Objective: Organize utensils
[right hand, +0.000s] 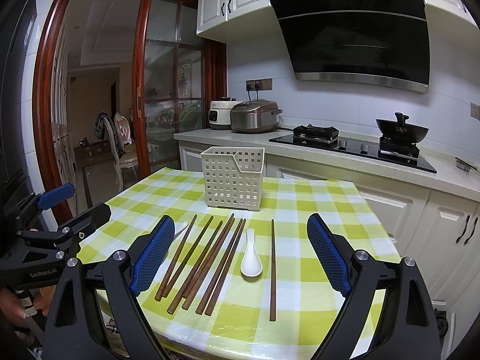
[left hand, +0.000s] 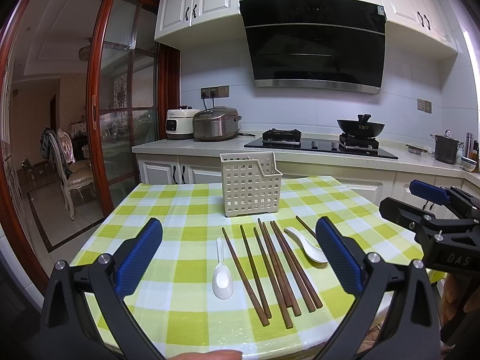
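Chopsticks (left hand: 270,267) spread loose on checkered worktop (left hand: 180,207), white spoon (left hand: 222,279) to their left, second spoon (right hand: 250,259) among them toward the right. Cream basket (left hand: 250,184) upright just behind. Left tongs (left hand: 240,258) and right tongs (right hand: 240,258) both spread wide, grasping nothing, above near edge.

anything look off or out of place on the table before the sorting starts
One dark wooden chopstick lies alone, apart from the fanned group of chopsticks, with a white ceramic spoon between them. A second white spoon lies on the group's other side. The cream perforated plastic holder stands upright. Nothing spilled or broken.
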`<state>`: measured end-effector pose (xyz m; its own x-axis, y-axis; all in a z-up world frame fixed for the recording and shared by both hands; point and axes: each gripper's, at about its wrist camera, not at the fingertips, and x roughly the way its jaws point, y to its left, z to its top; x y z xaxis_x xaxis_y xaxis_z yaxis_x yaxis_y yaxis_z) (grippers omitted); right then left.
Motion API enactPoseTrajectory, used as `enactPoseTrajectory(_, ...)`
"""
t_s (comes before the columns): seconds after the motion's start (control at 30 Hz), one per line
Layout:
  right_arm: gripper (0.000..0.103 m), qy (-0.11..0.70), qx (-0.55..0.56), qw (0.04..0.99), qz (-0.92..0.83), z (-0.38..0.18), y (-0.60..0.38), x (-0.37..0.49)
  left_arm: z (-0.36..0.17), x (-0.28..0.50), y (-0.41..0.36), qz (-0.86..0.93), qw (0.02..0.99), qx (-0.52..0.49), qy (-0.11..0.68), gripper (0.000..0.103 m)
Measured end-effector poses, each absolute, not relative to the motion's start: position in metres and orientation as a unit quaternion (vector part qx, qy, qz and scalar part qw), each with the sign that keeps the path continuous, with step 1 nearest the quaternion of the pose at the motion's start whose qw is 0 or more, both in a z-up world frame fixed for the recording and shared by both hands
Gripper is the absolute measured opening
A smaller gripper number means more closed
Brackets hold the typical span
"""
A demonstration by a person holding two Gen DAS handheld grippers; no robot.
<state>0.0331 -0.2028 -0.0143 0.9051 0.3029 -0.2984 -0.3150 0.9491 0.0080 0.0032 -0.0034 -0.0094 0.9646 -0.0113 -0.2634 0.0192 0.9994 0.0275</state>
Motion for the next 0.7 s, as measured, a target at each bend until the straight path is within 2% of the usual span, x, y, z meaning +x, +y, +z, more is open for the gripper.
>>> enactPoseTrajectory(0.7,0.085,0.153,-0.017,0.975,0.16,-0.0175,-0.2002,0.0319,-0.0093,0.003,-0.0029,-0.007,0.991,0.015,0.133,0.099)
